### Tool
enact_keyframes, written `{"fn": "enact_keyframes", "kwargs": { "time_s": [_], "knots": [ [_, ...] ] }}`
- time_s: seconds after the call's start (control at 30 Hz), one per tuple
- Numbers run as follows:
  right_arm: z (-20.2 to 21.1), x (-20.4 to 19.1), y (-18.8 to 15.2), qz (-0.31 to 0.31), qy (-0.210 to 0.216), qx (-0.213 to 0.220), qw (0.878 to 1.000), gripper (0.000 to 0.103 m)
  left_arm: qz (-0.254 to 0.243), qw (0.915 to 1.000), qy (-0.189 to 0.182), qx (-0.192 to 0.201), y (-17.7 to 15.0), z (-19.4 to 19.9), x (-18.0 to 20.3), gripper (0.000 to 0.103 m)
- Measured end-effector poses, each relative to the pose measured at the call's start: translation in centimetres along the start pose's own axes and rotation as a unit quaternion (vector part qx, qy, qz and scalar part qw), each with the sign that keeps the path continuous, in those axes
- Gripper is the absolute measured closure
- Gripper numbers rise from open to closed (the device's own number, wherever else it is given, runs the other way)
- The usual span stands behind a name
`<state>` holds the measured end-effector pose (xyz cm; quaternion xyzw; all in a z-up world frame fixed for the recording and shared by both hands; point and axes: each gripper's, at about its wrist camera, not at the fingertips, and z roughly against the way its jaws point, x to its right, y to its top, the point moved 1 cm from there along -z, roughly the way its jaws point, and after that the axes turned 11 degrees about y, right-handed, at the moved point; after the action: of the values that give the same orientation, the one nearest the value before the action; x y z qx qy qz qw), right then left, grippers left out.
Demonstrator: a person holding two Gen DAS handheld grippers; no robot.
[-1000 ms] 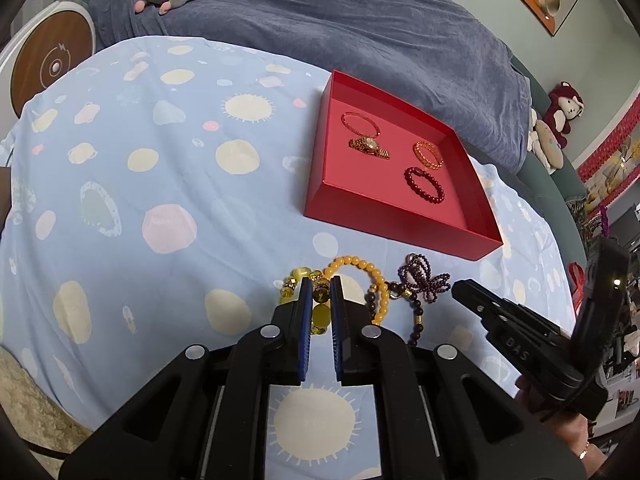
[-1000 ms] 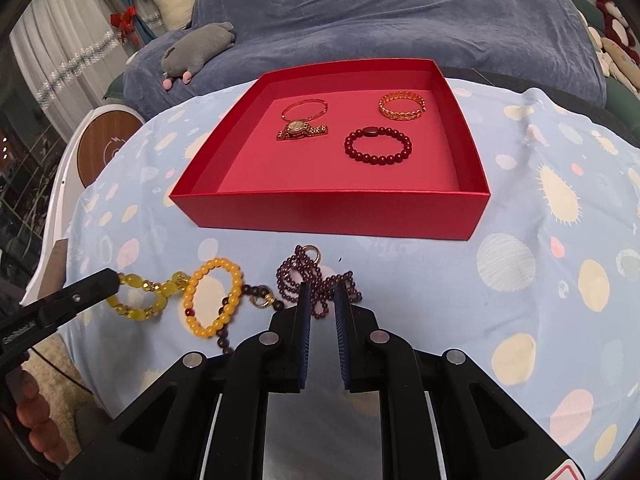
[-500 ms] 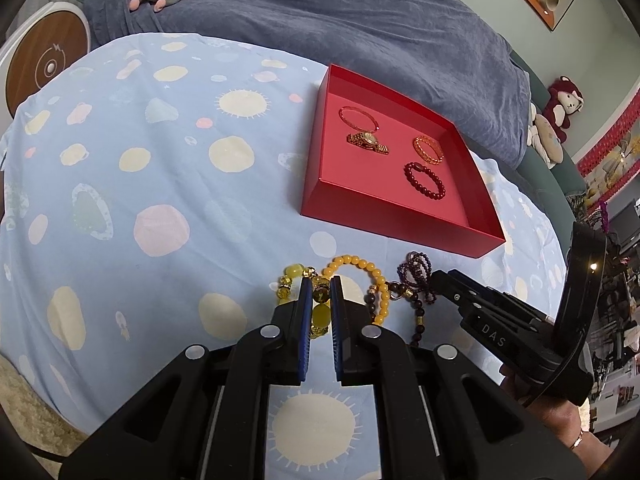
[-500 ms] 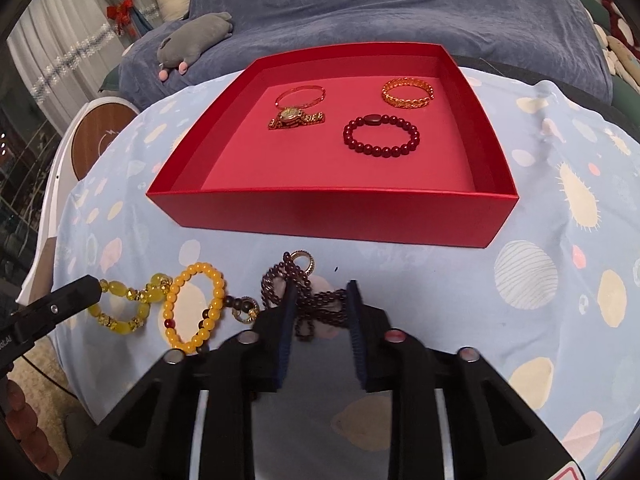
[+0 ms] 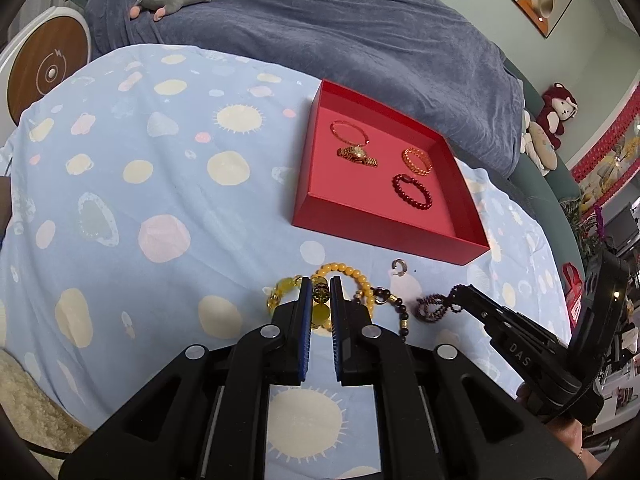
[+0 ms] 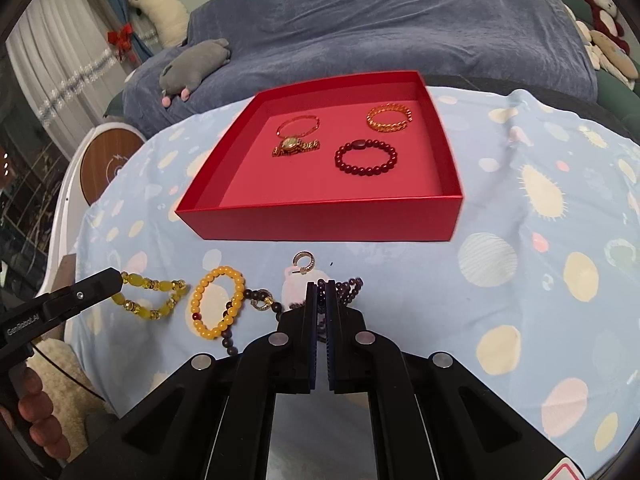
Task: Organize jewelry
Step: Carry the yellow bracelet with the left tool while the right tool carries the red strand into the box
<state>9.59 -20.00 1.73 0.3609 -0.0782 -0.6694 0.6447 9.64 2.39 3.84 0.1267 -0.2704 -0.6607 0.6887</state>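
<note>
My right gripper (image 6: 320,286) has its jaws closing tight, with a dark purple bead string (image 6: 348,290) pinched between the pads. In the left wrist view the string (image 5: 432,308) dangles from the right gripper (image 5: 460,291) just above the cloth. My left gripper (image 5: 320,282) is nearly shut around a bead of the yellow-green bracelet (image 6: 148,298), which lies flat. Between them lies an orange bead bracelet (image 6: 218,302). The red tray (image 6: 320,218) beyond holds a gold watch (image 6: 296,146), a thin bangle (image 6: 298,124), a gold chain bracelet (image 6: 390,118) and a dark red bead bracelet (image 6: 366,158).
A small hoop earring (image 6: 304,260) lies on the spotted blue cloth (image 6: 520,280) in front of the tray. A dark bead strand with a gold ring (image 6: 262,304) touches the orange bracelet. A blue-covered sofa (image 6: 400,20) with a grey plush (image 6: 194,66) stands behind.
My right gripper opened around the purple beads, then shut on them and lifted them slightly, uncovering the small hoop earring. The left gripper stayed over the yellow-green bracelet.
</note>
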Motion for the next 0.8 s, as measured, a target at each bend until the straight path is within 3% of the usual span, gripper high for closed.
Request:
{"fn": "enact_keyframes", "kwargs": {
  "time_s": [0.5,0.8],
  "knots": [
    [6.5,0.6,-0.5,-0.026,0.0,0.051,0.998,0.099,-0.018,0.9992,-0.025,0.024,0.9,4.0,1.9,0.094],
    [6.6,0.0,3.8,-0.006,0.014,0.081,0.997,0.099,-0.033,0.9971,-0.043,0.052,5.1,4.1,4.6,0.095]
  ]
}}
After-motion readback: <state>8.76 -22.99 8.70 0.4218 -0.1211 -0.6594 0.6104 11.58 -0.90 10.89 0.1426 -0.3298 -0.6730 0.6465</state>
